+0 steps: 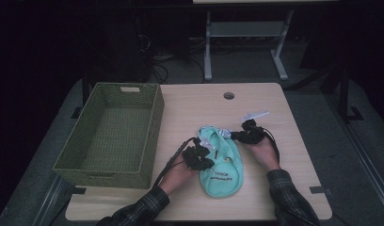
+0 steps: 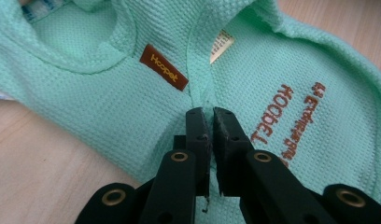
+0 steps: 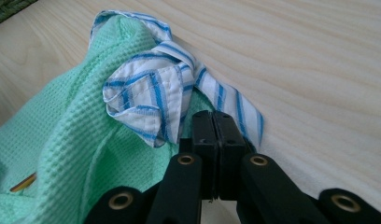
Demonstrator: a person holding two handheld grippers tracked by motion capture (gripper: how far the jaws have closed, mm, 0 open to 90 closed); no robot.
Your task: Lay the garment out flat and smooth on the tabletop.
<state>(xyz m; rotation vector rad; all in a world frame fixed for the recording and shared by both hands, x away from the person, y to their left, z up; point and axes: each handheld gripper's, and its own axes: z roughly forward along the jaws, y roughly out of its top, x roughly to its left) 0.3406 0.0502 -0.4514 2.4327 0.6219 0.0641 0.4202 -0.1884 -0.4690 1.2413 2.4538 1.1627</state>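
- While the mint garment (image 1: pixel 221 162) lies flat on the desk (image 1: pixel 275 108), left gripper (image 2: pixel 208 112) fingers clamp its fold.
- Right gripper (image 3: pixel 215 114) fingers pinch its striped collar (image 3: pixel 151 100).

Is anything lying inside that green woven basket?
No, the basket in the high view holds nothing; the mint garment lies on the table.

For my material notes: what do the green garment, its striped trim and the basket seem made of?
Garment: knit cloth, likely cotton, matte; a waffle texture shows. Striped trim: thin woven fabric, smooth, with stitched hems. Basket: woven fibre or paper cord, dull green; the weave rows are visible.
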